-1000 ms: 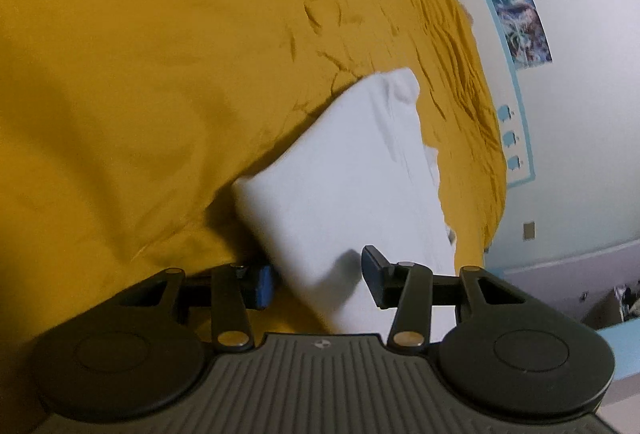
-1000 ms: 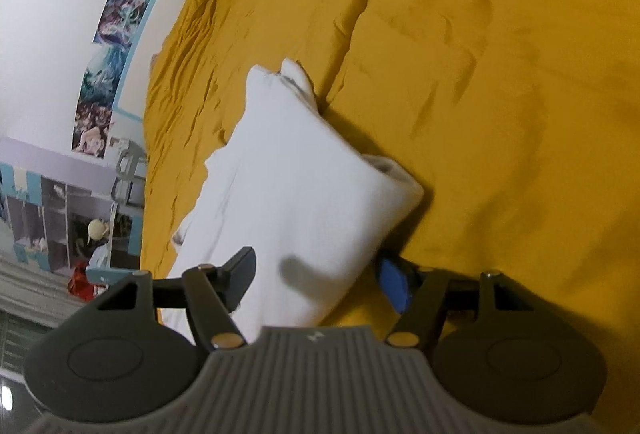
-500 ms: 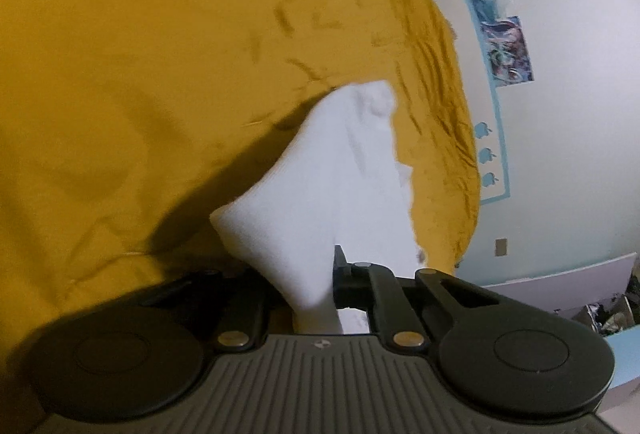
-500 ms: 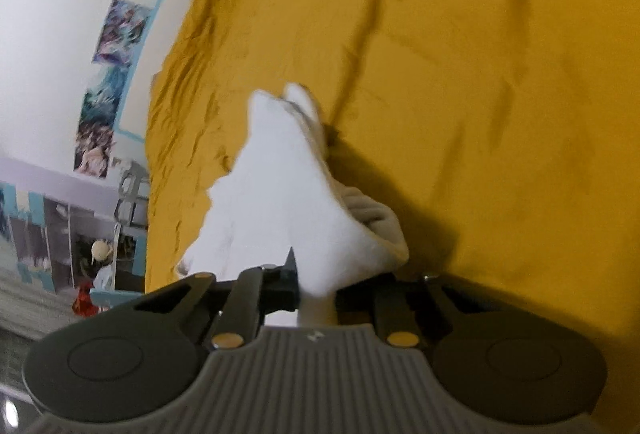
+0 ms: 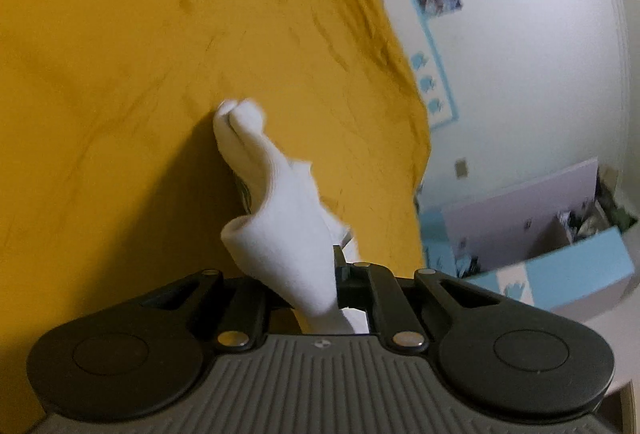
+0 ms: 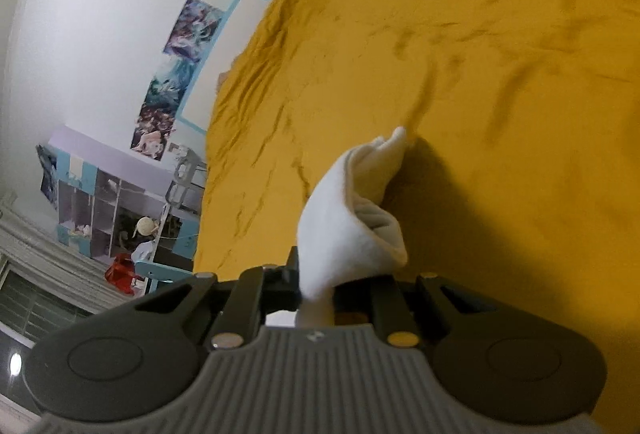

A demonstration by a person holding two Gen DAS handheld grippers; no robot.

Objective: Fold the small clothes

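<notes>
Left wrist: left tongs clamped on white garment; right tongs likewise, above bedspread.

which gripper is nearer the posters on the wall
Right, though only as a judgement. The posters look larger from the right gripper than from the left gripper; both are shut on the small white folded cloth.

The white garment is a small, soft piece of plain cloth, bunched into thick folds and lifted above the yellow bed cover. Its near end is pinched and drawn narrow, while the far end trails away in a twisted, rounded tip that reaches down toward the cover, though contact there cannot be told. From the right wrist view the white garment curls over itself, showing layered edges.
</notes>
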